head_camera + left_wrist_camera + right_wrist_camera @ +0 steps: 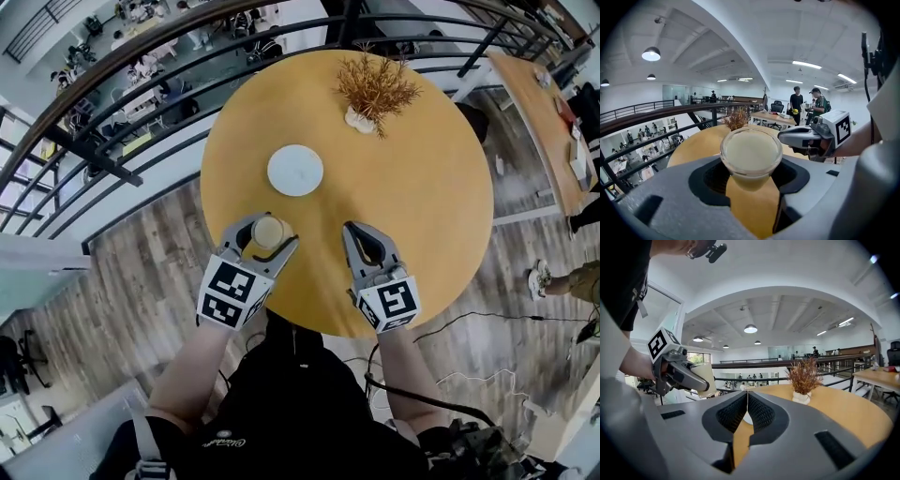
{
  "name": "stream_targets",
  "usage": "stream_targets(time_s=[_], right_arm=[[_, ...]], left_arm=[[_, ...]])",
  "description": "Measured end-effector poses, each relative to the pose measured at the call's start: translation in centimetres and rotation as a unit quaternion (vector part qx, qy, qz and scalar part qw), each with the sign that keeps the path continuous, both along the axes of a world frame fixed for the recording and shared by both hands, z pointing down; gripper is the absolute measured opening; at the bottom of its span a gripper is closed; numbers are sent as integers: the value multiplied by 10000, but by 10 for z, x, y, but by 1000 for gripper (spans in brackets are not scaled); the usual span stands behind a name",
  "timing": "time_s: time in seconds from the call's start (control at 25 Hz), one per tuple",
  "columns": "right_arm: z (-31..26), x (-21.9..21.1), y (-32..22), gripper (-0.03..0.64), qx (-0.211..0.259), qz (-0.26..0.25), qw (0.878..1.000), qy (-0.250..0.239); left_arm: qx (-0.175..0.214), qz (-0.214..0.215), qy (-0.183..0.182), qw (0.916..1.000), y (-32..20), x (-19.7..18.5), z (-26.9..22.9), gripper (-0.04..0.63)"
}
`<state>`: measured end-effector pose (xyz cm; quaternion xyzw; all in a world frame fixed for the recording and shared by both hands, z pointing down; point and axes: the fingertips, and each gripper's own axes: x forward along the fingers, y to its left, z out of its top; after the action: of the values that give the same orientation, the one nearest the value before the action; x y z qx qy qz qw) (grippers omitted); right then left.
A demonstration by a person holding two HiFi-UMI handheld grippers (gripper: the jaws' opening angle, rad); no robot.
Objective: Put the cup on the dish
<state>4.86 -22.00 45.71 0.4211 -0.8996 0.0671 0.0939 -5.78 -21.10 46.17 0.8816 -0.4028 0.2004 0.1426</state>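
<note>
Pinching the cup [267, 230] round its wall, the left gripper [272, 236] has its jaws spread wide, with one black pad on each side of the cup. The left gripper view shows the cup [751, 154] as a clear, tapered tumbler. It is filled nearly to the rim with something pale and creamy yellow, and I cannot tell whether that is liquid or solid. Whether the cup's base touches the round yellow table [422, 216] cannot be told either.

From the head view, the dish [295, 170] is a small white round plate showing a bare white face. It lies a little toward 9 o'clock from the table's middle. The cup sits at about 7 o'clock from the dish, near it but apart.

Between 4 and 5 o'clock from the dish is the right gripper [361, 234], well apart from the cup. Its own view shows its jaws [747, 404] pressed together with nothing between them.

Toward 1 o'clock from the dish, near the table's far edge, a small white pot [359, 119] holds a dried, rust-brown plant [377, 84]. The right gripper view shows the same pot [802, 397] upright with the sprigs [804, 375] standing out of it.
</note>
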Motion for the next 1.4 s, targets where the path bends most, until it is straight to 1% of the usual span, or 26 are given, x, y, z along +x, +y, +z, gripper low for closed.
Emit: stream_targets(time_s=[0.12, 0.28, 0.48, 0.56, 0.84, 1.04, 1.24, 1.4], right_arm=[[28, 3, -5, 6, -248, 18, 9997, 40], [51, 6, -8, 6, -405, 32, 9991, 116], [56, 4, -21, 6, -467, 16, 9989, 86], [55, 2, -28, 6, -463, -6, 9989, 70], [57, -4, -43, 6, -477, -68, 9988, 70], [62, -6, -47, 6, -545, -40, 9985, 83], [68, -2, -52, 6, -622, 15, 9980, 128], [66, -1, -57, 6, -613, 25, 9980, 148]], left_arm=[[-246, -3, -27, 9997, -7, 2, 29, 253], [-499, -15, -54, 9987, -12, 6, 58, 253], [-648, -18, -39, 9979, -23, 9, 72, 253], [-697, -5, -84, 9975, -32, 10, 81, 253], [-787, -135, -128, 9967, -77, 10, 108, 253], [-742, -178, -238, 9968, -118, 11, 121, 253], [-678, -187, -441, 9965, -157, 16, 132, 253], [-792, -237, -475, 9954, -179, 17, 141, 253]])
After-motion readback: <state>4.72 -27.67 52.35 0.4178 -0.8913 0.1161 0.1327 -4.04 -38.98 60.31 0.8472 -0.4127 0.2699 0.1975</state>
